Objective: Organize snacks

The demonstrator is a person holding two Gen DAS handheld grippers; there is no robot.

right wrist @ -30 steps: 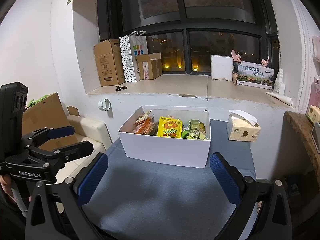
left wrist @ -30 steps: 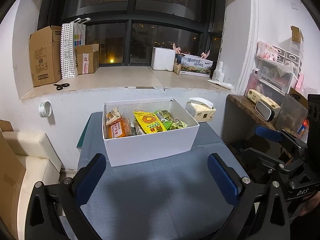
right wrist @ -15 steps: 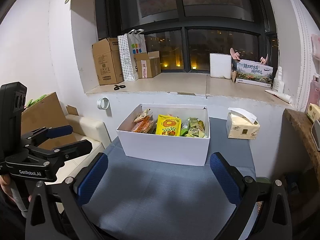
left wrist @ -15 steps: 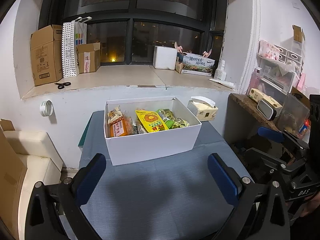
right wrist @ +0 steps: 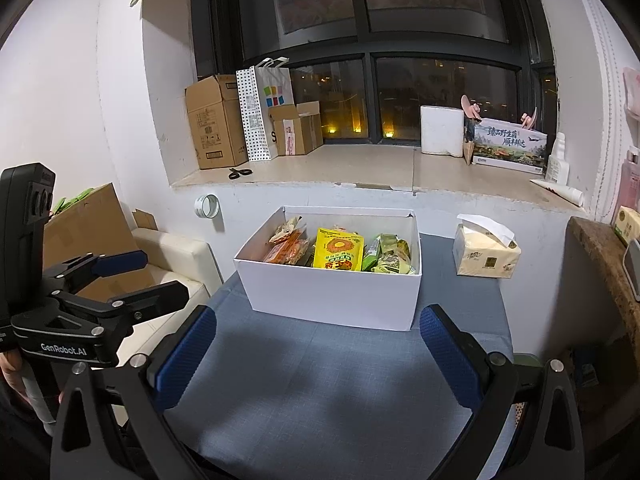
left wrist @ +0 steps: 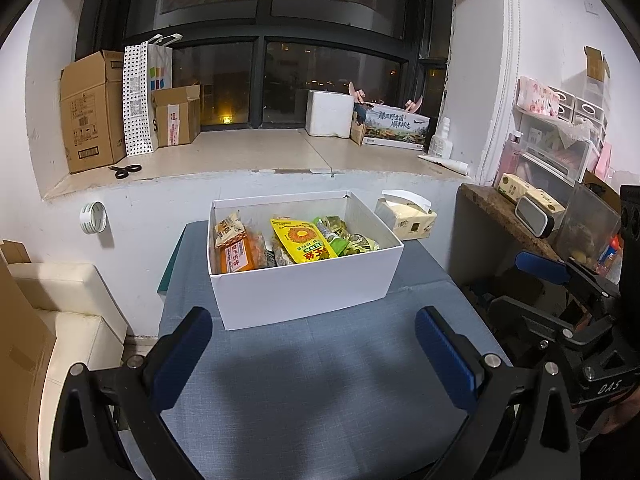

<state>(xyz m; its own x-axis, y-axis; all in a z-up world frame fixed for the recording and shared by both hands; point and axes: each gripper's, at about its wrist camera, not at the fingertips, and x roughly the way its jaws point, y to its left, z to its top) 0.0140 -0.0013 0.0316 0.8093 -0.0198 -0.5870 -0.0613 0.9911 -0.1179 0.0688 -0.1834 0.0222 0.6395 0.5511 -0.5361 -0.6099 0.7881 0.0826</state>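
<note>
A white box (left wrist: 304, 288) (right wrist: 332, 292) stands on the blue-grey table (left wrist: 320, 380) (right wrist: 320, 392), holding several snack packs. A yellow pack (left wrist: 304, 244) (right wrist: 338, 250) stands in the middle, orange packs (left wrist: 240, 254) (right wrist: 288, 250) at the left, green packs (left wrist: 348, 240) (right wrist: 390, 258) at the right. My left gripper (left wrist: 314, 322) hangs open over the table in front of the box, empty. My right gripper (right wrist: 318, 320) is likewise open and empty, just short of the box. Each gripper also shows in the other's view, the right gripper (left wrist: 560, 280) at the right and the left gripper (right wrist: 132, 272) at the left.
A tissue box (left wrist: 408, 220) (right wrist: 486, 252) sits on the table right of the white box. The windowsill behind holds cardboard boxes (left wrist: 92, 112), scissors (left wrist: 128, 170) and a white foam block (left wrist: 330, 114). A cream sofa (left wrist: 60, 320) stands left, a cluttered shelf (left wrist: 520, 216) right.
Both cameras have drifted slightly; the white box sits a little higher and nearer in the views. Both grippers stay open and nothing was taken hold of.
</note>
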